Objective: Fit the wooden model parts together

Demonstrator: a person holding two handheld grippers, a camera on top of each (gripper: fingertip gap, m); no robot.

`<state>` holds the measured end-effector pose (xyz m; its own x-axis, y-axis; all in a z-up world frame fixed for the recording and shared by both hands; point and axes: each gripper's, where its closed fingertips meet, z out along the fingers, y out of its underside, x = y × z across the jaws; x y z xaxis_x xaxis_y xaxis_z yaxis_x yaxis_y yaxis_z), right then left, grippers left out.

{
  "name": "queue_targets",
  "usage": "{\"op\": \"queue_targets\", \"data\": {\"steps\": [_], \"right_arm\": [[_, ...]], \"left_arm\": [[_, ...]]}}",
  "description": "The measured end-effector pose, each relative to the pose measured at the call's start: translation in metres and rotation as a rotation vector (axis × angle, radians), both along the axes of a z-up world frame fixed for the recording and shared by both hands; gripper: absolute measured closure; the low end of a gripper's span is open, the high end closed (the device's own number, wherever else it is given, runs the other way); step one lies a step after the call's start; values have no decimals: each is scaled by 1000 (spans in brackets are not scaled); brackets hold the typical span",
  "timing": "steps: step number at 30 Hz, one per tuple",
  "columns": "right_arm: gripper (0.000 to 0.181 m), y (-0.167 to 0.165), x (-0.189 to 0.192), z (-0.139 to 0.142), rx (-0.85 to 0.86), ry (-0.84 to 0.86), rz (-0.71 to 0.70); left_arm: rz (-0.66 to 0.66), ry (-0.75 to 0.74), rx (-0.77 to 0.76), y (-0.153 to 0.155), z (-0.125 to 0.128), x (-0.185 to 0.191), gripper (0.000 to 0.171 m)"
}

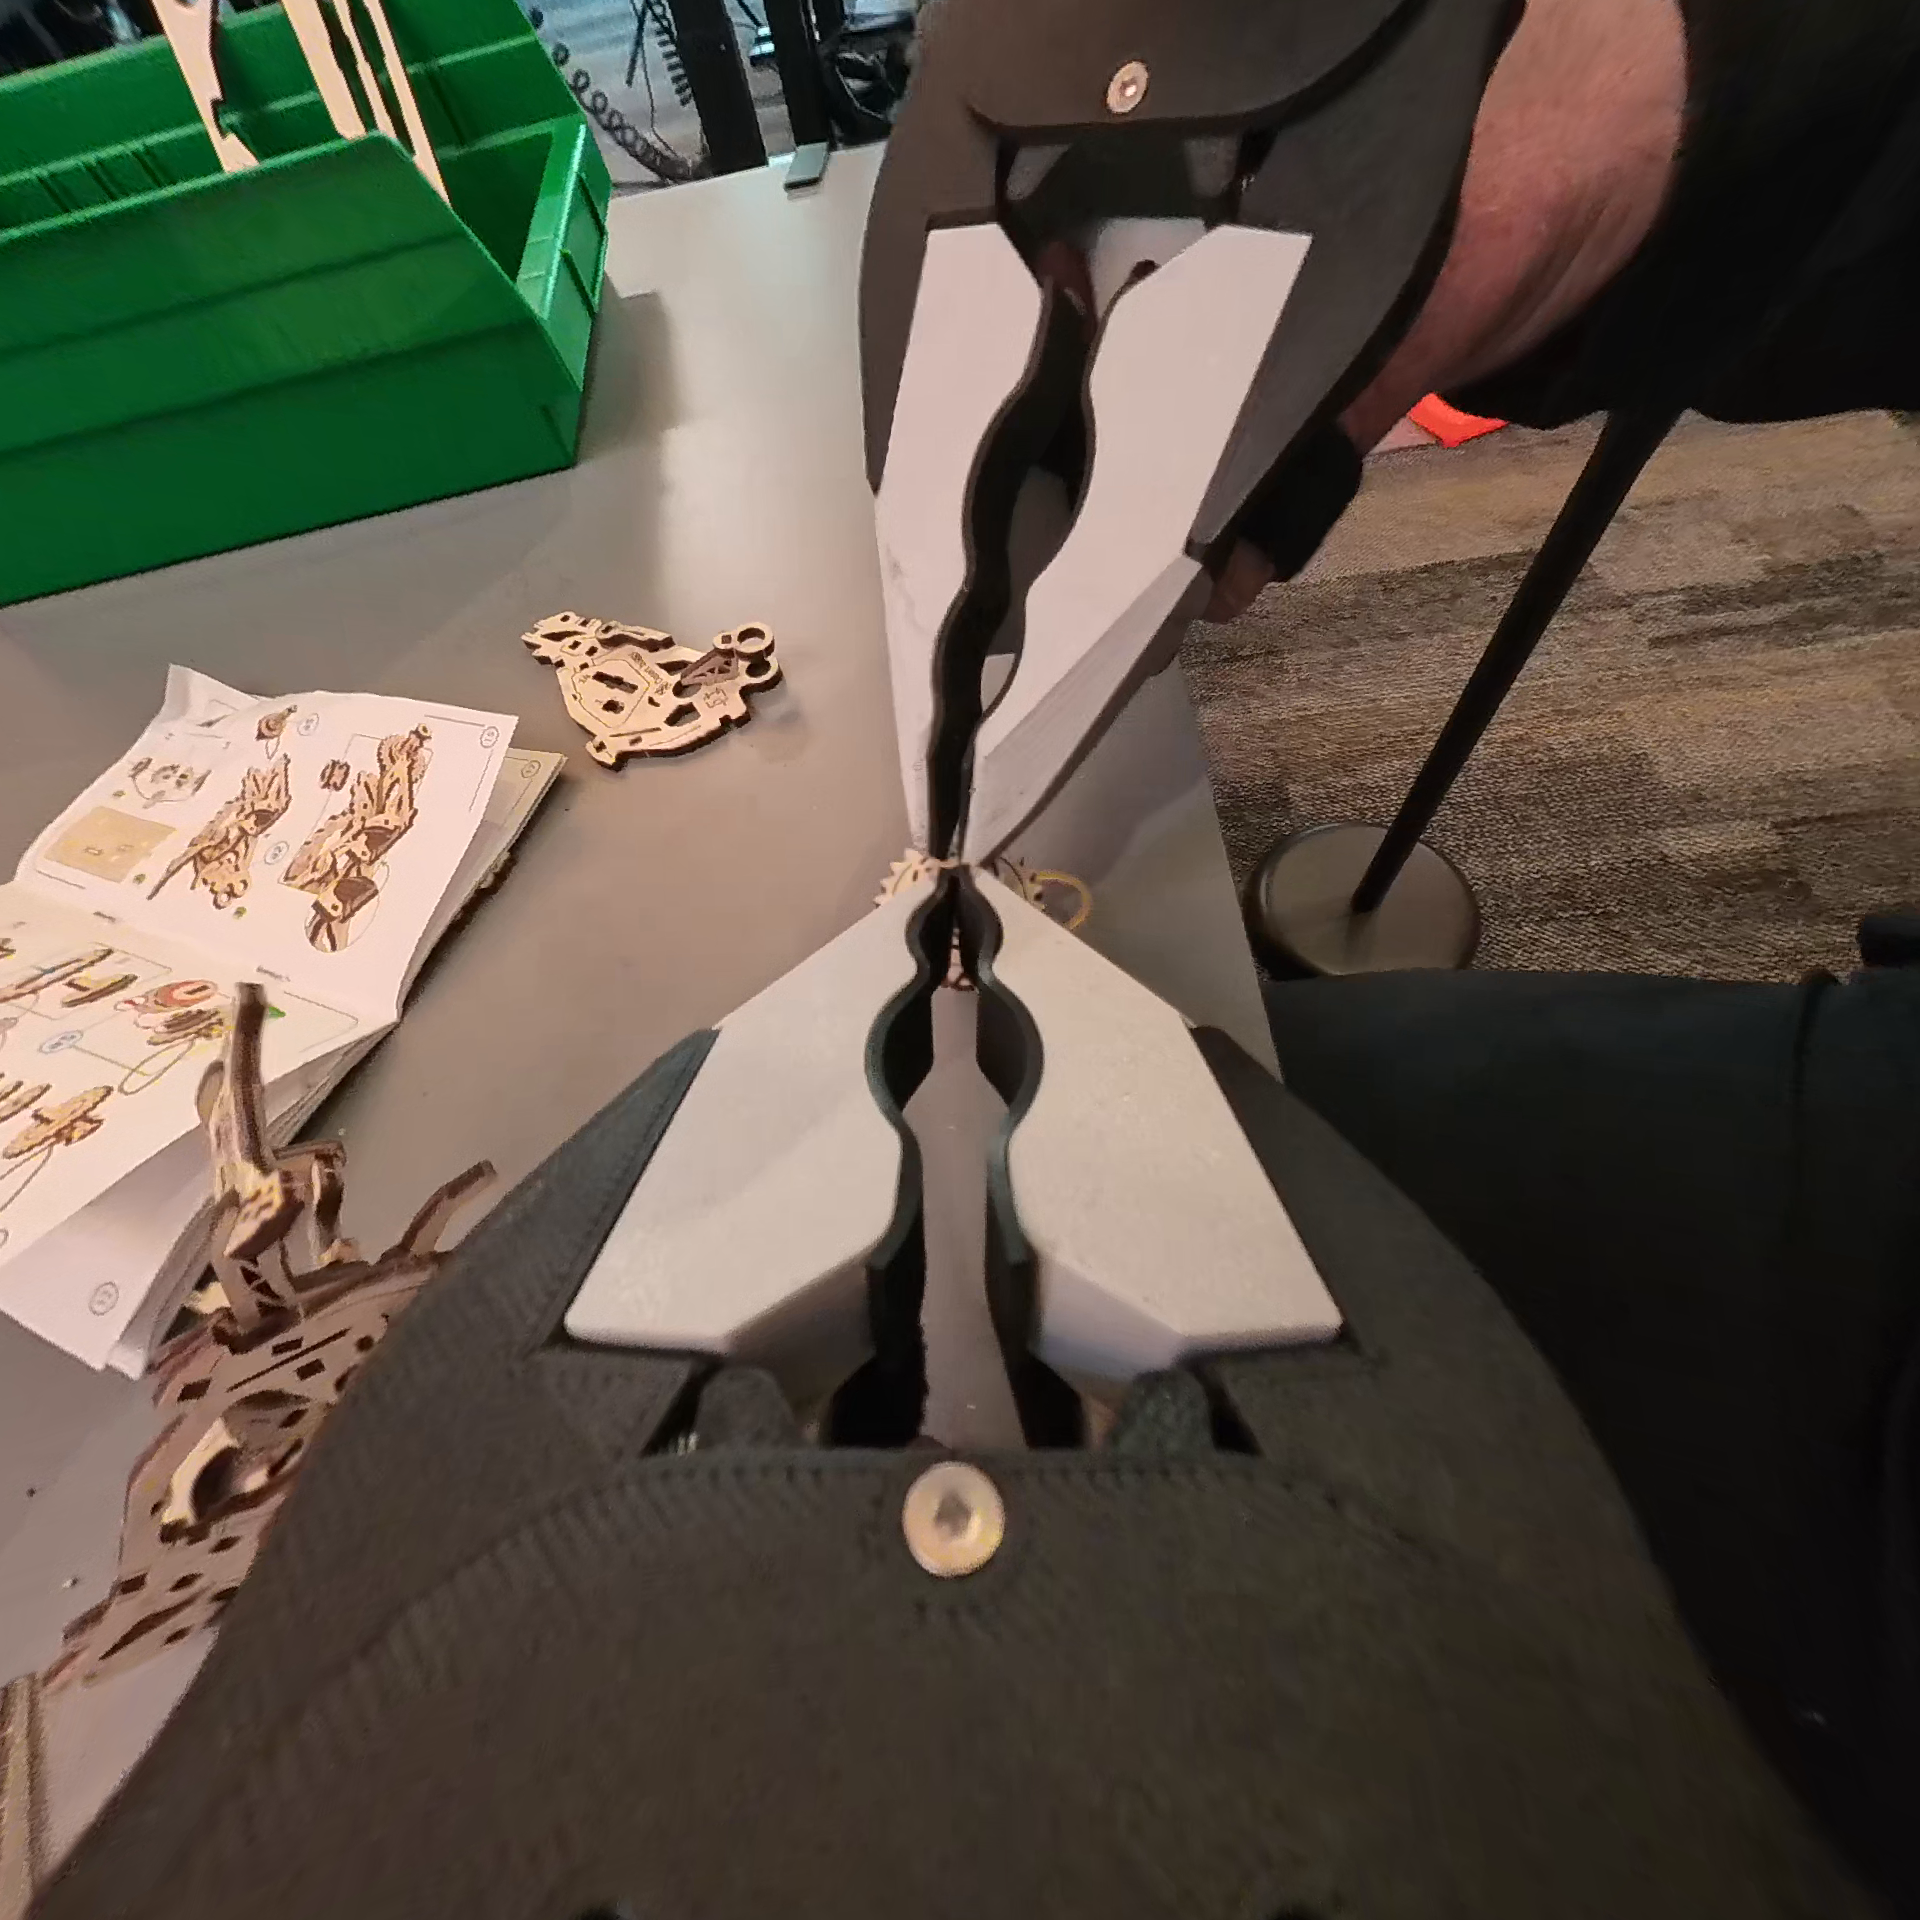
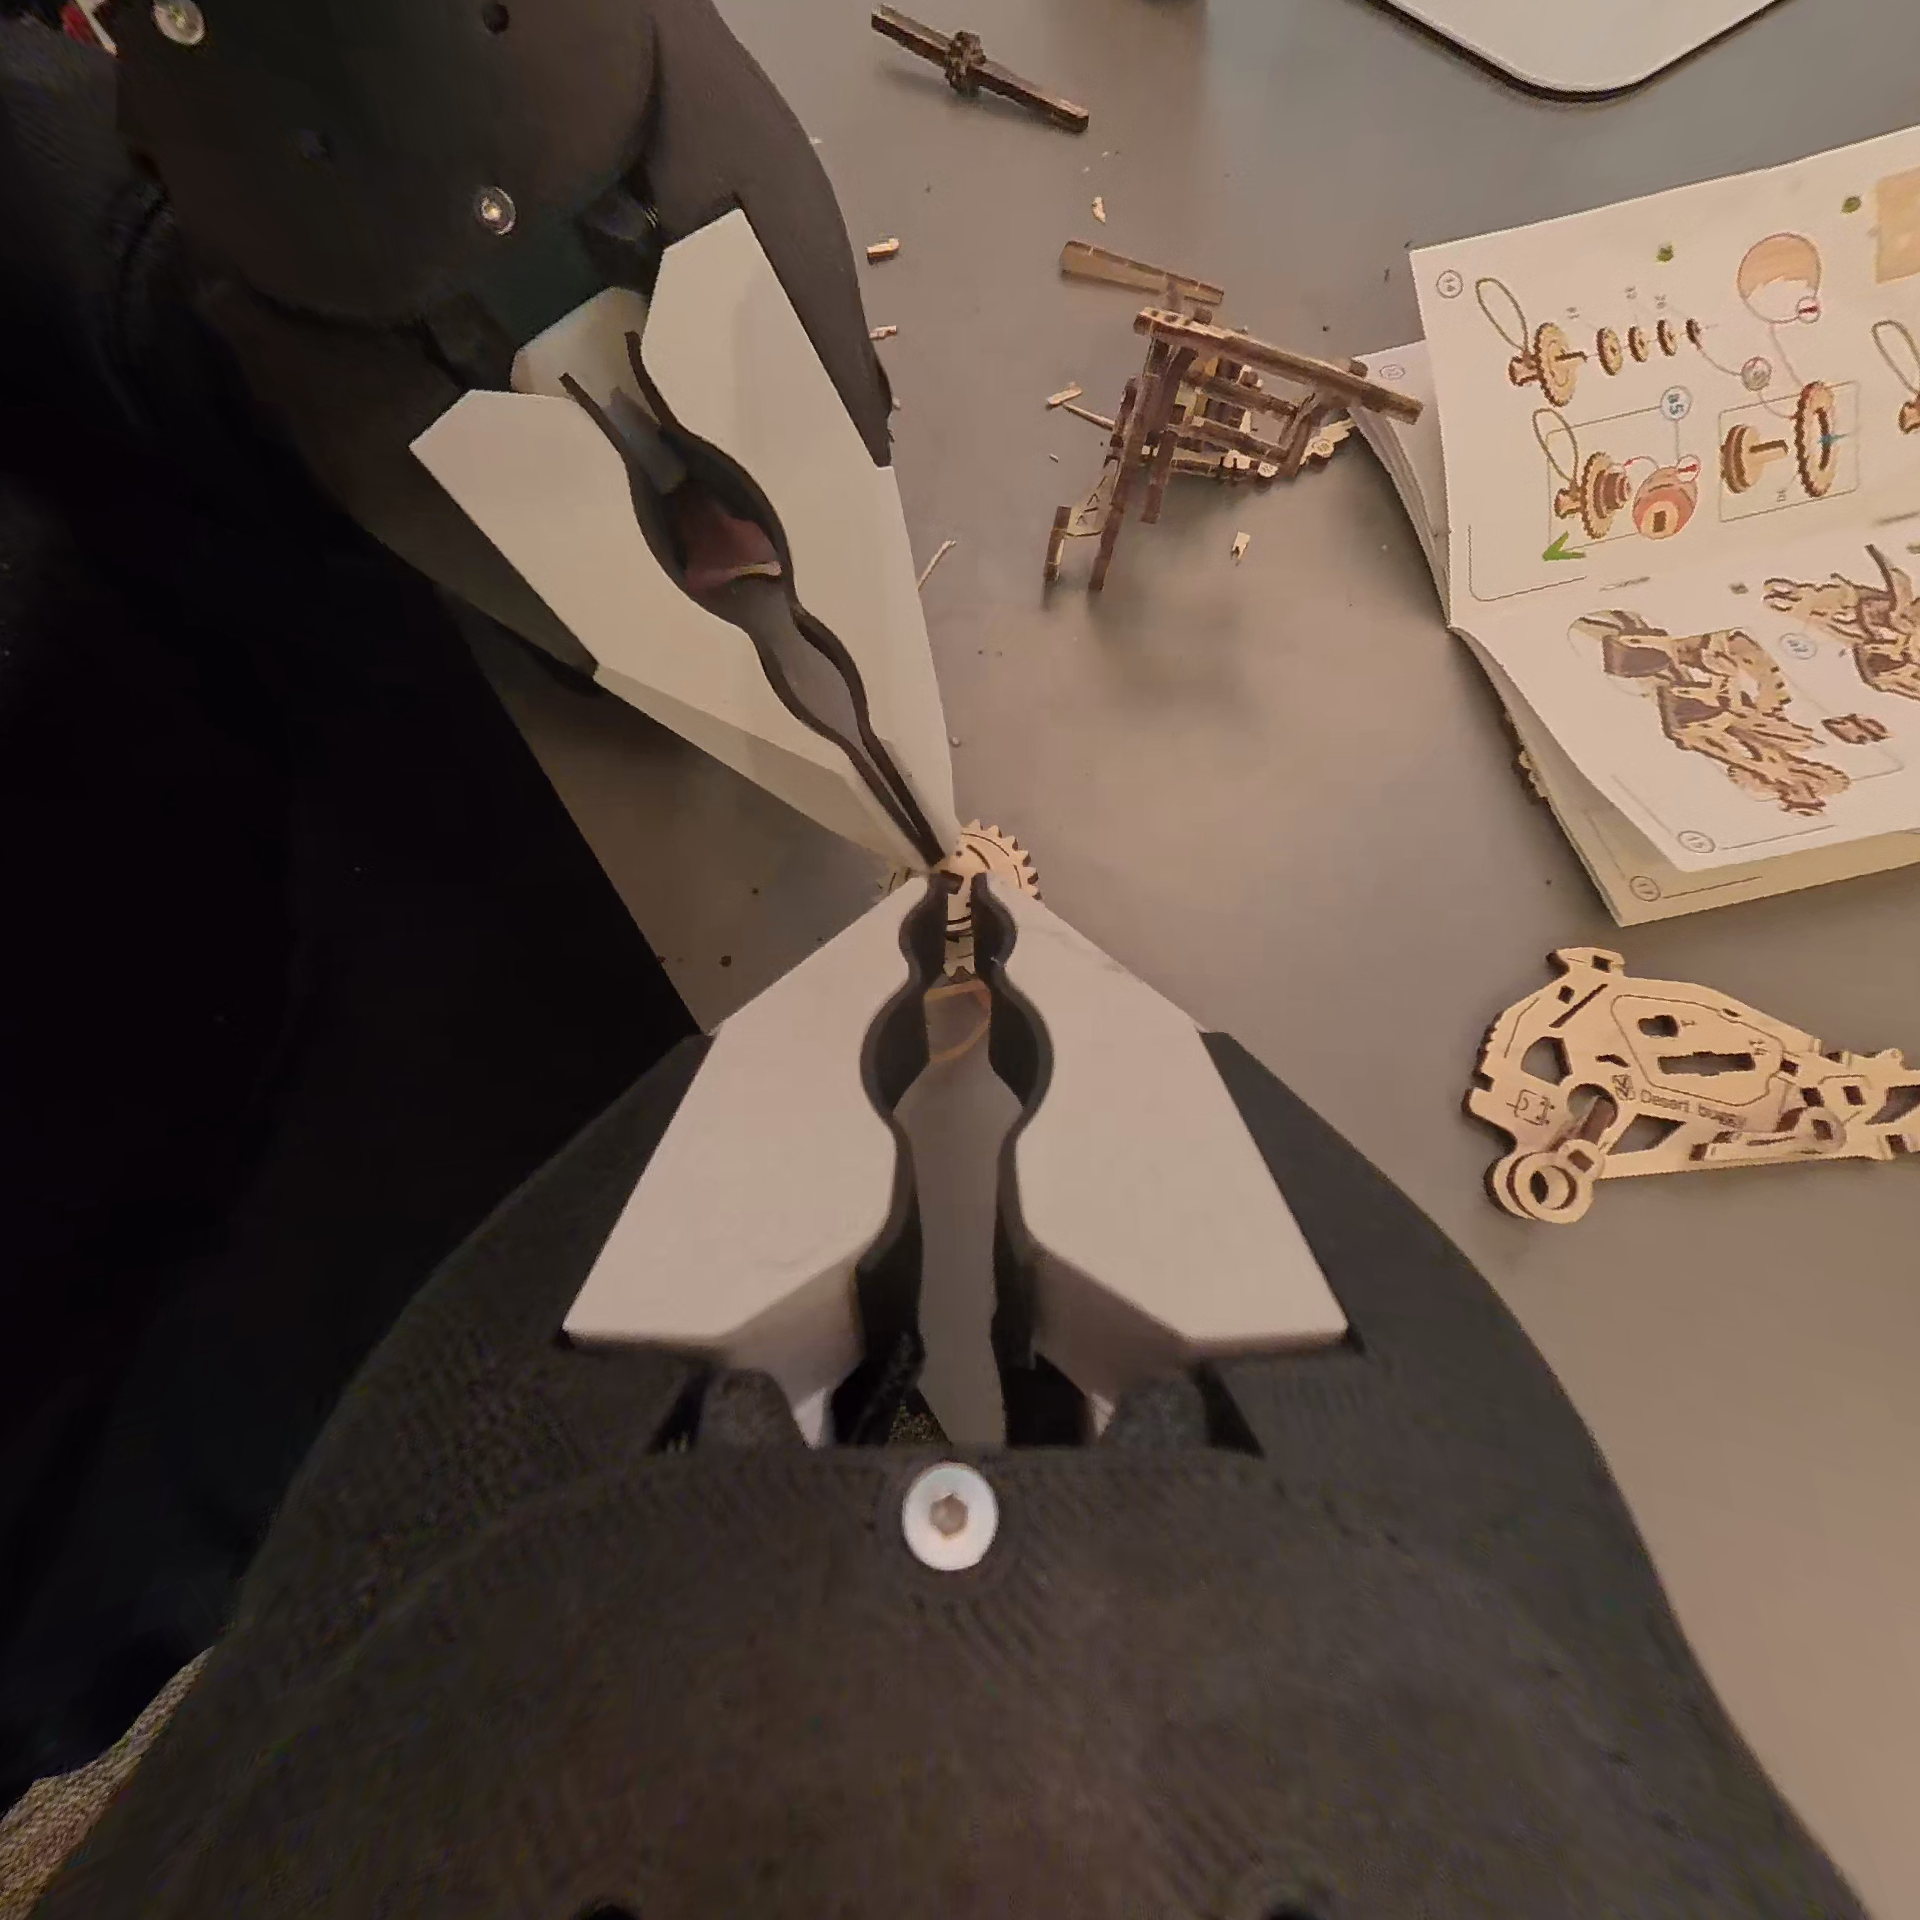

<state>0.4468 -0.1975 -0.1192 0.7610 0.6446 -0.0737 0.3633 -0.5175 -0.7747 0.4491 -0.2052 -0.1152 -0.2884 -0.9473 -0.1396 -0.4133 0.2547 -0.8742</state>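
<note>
Two grippers, left (image 1: pixel 951 883) and right (image 2: pixel 951 883); one gear assembly (image 2: pixel 992 868); one booklet (image 2: pixel 1683 540); one green bin (image 1: pixel 281 312); two flat wooden panels, one (image 2: pixel 1683 1081) beside the booklet.

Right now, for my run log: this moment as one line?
left gripper: shut on gear assembly | right gripper: shut on gear assembly | fingers tip to tip | flat wooden panel: untouched on table

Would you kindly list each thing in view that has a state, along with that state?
Left gripper: shut on gear assembly.
Right gripper: shut on gear assembly.
Gear assembly: held off the table between both grippers' tips.
Instruction booklet: open, flat on the table.
Flat wooden side panel: lying loose.
Partly built frame: resting untouched.
Green bin: holding upright wooden sheets.
</note>
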Motion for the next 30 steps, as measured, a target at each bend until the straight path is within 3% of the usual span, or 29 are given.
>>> {"op": "queue_targets", "data": {"steps": [11,13,21,30], "right_arm": [[179,0,2,-4,8,-60,-8],[179,1,1,-4,4,-58,-9],[174,2,1,-4,-17,-31,-11],[167,1,3,2,-13,-12,-26]], "left_arm": [[23,49,3,1,-4,2,171],[26,65,79,4,-5,4,171],[28,55,15,4,-5,2,169],[107,36,31,20,17,-24,157]]}}
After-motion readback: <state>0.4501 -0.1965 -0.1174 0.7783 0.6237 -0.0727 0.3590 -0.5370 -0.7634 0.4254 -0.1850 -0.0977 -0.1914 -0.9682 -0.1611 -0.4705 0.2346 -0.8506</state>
